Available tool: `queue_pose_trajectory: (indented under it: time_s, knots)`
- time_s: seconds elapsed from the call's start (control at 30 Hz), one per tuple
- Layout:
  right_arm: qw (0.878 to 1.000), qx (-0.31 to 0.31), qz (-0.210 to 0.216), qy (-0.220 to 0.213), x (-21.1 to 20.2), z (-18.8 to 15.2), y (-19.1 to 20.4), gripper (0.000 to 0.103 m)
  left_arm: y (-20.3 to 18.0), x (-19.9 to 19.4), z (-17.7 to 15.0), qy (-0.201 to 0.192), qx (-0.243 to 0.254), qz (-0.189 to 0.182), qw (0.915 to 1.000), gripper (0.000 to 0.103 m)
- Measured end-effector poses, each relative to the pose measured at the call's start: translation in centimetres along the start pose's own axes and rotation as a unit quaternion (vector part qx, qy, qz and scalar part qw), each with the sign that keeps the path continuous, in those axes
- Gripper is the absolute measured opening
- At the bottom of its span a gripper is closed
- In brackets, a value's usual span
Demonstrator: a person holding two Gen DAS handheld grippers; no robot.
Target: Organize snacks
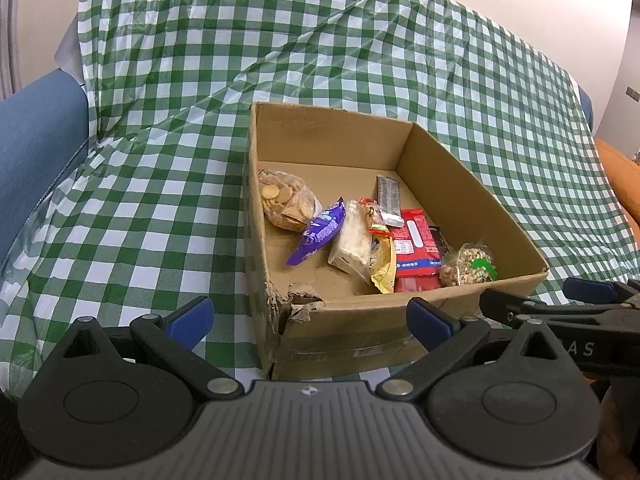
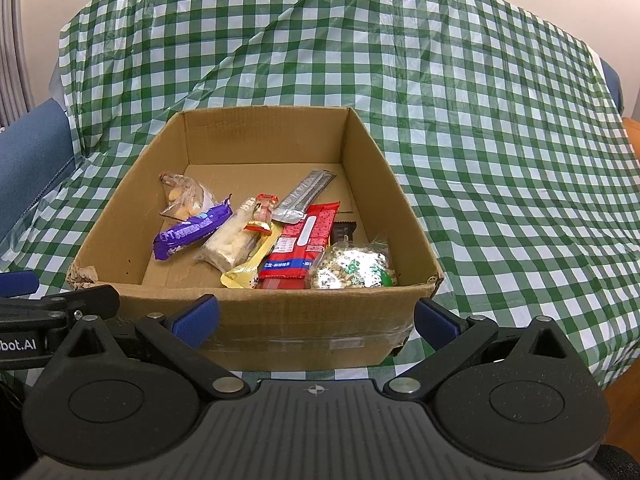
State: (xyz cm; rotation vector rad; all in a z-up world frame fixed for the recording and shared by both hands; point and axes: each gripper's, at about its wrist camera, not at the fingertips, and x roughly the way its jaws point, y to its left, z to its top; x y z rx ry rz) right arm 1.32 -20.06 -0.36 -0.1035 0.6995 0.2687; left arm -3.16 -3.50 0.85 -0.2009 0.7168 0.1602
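Note:
An open cardboard box [image 1: 384,332] [image 2: 296,320] sits on the green checked cloth and holds several snacks: a clear bag of round crackers [image 1: 286,200] [image 2: 182,198], a purple packet [image 1: 320,230] [image 2: 192,232], a white rice bar [image 1: 352,240] [image 2: 232,240], a yellow packet [image 1: 383,268] [image 2: 250,266], a red packet [image 1: 414,248] [image 2: 300,246], a silver bar [image 1: 389,200] [image 2: 306,196] and a bag of nuts [image 1: 468,264] [image 2: 352,266]. My left gripper [image 1: 310,318] is open and empty in front of the box. My right gripper [image 2: 318,318] is open and empty at the box's near wall; it also shows in the left wrist view [image 1: 560,296].
The green checked cloth [image 1: 160,200] [image 2: 500,160] covers a sofa and its backrest. A blue armrest [image 1: 36,140] [image 2: 32,148] stands at the left. An orange cushion [image 1: 620,184] lies at the right. The box's near left corner [image 1: 296,300] is torn.

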Motion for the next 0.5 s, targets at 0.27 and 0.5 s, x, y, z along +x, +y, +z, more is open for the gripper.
queue_pose_trajectory:
  time_s: [0.27,0.5]
  knots:
    - [1.0,0.011,0.006,-0.006,0.19,0.64,0.08,0.102,0.54,0.27,0.36,-0.005,-0.005,-0.005,1.0,0.102]
    - [1.0,0.009,0.008,-0.011,0.19,1.05,0.02,0.102,0.59,0.93,0.84,-0.013,-0.002,-0.015,0.9998,0.102]
